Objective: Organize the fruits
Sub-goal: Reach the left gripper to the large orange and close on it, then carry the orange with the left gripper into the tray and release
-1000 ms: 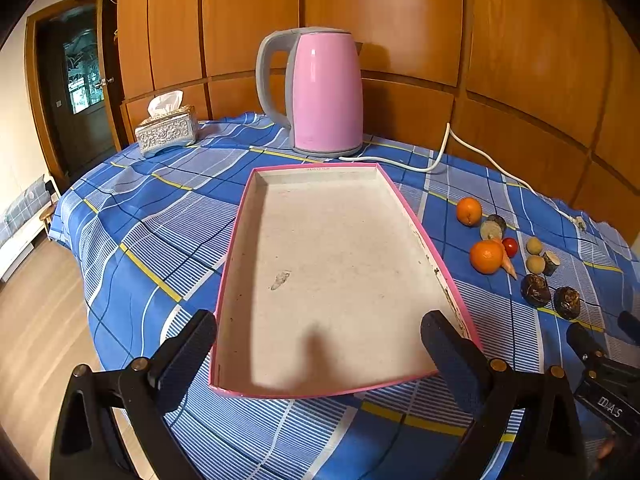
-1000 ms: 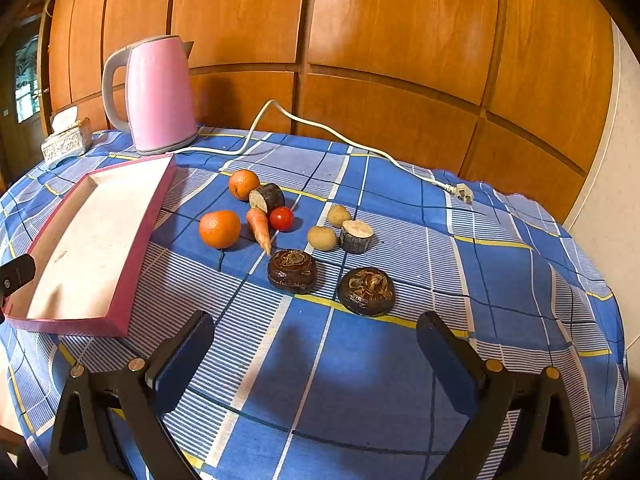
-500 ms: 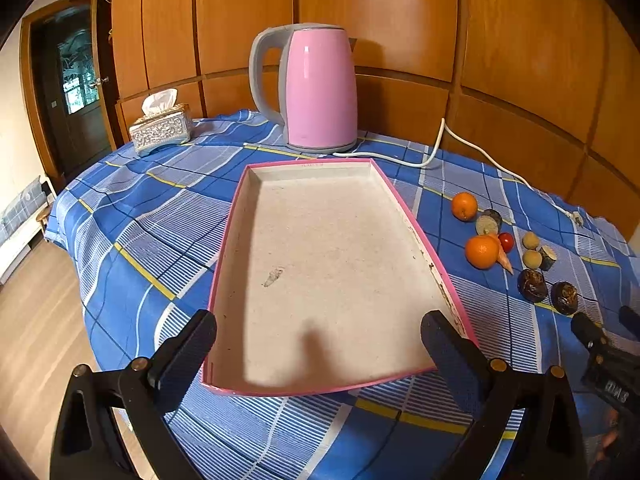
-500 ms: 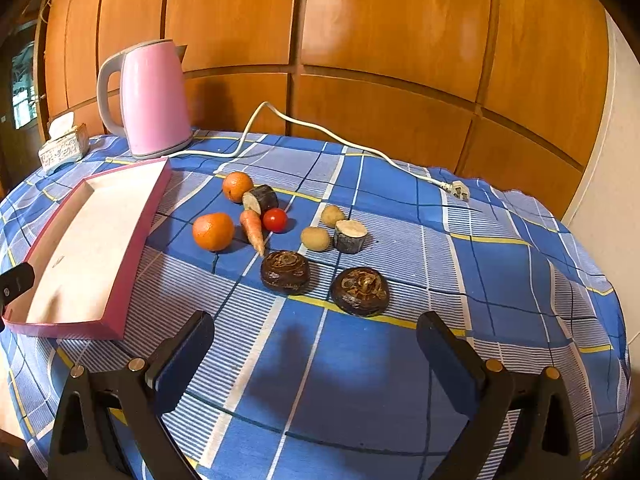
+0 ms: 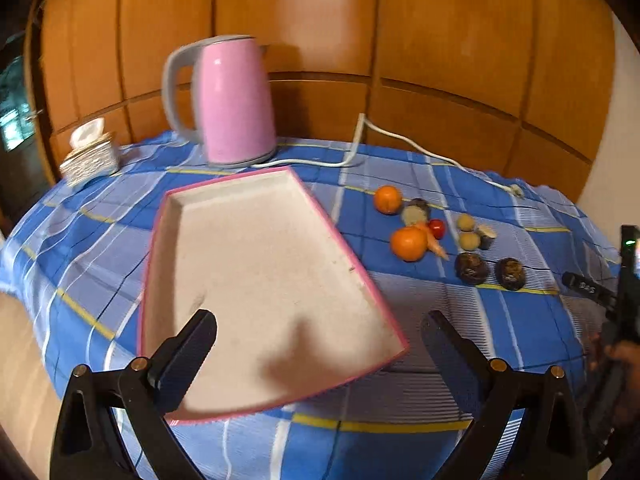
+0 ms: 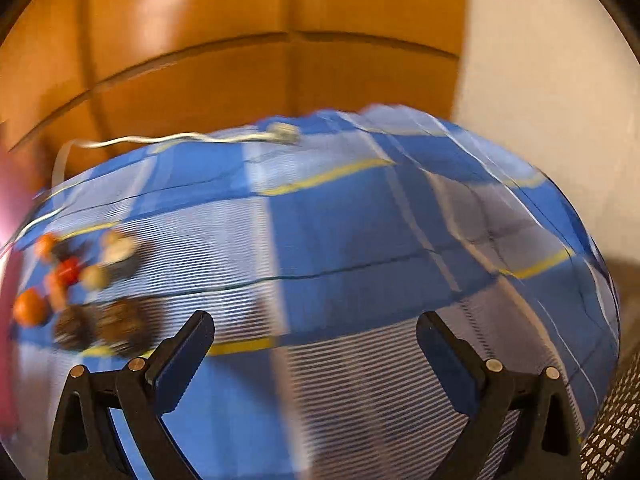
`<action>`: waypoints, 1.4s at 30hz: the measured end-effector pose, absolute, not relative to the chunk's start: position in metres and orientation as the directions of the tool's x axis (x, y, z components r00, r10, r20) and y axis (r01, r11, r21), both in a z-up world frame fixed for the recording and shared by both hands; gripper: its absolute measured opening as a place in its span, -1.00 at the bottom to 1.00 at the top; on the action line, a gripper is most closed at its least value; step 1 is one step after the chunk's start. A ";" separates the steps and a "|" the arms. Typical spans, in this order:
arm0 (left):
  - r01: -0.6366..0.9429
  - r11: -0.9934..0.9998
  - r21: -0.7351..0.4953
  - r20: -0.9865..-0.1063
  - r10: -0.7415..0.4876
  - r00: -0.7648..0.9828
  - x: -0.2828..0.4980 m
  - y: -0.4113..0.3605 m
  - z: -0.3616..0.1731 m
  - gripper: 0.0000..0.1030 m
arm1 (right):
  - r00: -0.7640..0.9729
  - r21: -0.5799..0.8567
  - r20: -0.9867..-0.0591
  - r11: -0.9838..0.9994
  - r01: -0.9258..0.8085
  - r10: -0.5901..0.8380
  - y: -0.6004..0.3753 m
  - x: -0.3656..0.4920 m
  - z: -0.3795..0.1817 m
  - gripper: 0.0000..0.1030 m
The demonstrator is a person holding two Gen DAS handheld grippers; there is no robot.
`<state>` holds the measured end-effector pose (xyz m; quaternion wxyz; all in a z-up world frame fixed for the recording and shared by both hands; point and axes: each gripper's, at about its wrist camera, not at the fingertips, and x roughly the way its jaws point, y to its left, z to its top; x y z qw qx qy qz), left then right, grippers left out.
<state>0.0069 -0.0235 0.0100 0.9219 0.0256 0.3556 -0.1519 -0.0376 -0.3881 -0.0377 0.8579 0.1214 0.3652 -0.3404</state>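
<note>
A pink-rimmed tray (image 5: 352,248) with a bare white floor lies on the blue checked cloth. To its right sit two oranges (image 5: 409,243), a carrot (image 5: 435,242), a cherry tomato (image 5: 437,228), two small yellow fruits (image 5: 468,240) and two dark brown round pieces (image 5: 472,268). My left gripper (image 5: 318,344) hovers open over the tray's near end, holding nothing. My right gripper (image 6: 314,346) is open and empty above bare cloth; the blurred fruit cluster (image 6: 76,280) lies to its far left. Part of the right gripper (image 5: 624,280) shows at the left wrist view's right edge.
A pink kettle (image 5: 234,100) stands behind the tray, its white cord (image 5: 404,140) trailing right to a plug (image 6: 282,134). A tissue box (image 5: 90,154) sits at the back left. Wood panelling lines the wall. The table edge (image 6: 600,320) drops off on the right.
The left view has swung right, so the tray now sits left of centre. The right gripper has turned sharply right; the fruit slid to its view's left edge and the image blurred. Both stay open.
</note>
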 end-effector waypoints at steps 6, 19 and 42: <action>0.348 0.932 -0.100 -0.668 -0.322 0.671 0.036 -0.042 0.020 0.99 | 0.419 -0.018 -0.756 0.656 0.754 -0.503 -0.427 -0.045 -0.058 0.99; 0.535 0.845 0.001 -0.791 -0.326 0.517 0.100 -0.119 0.010 0.70 | 0.410 -0.047 -0.756 0.668 0.743 -0.510 -0.420 -0.033 -0.062 1.00; 0.521 0.844 -0.123 -0.820 -0.382 0.426 0.126 -0.150 -0.029 -0.26 | 0.410 -0.046 -0.752 0.662 0.748 -0.516 -0.421 -0.033 -0.064 1.00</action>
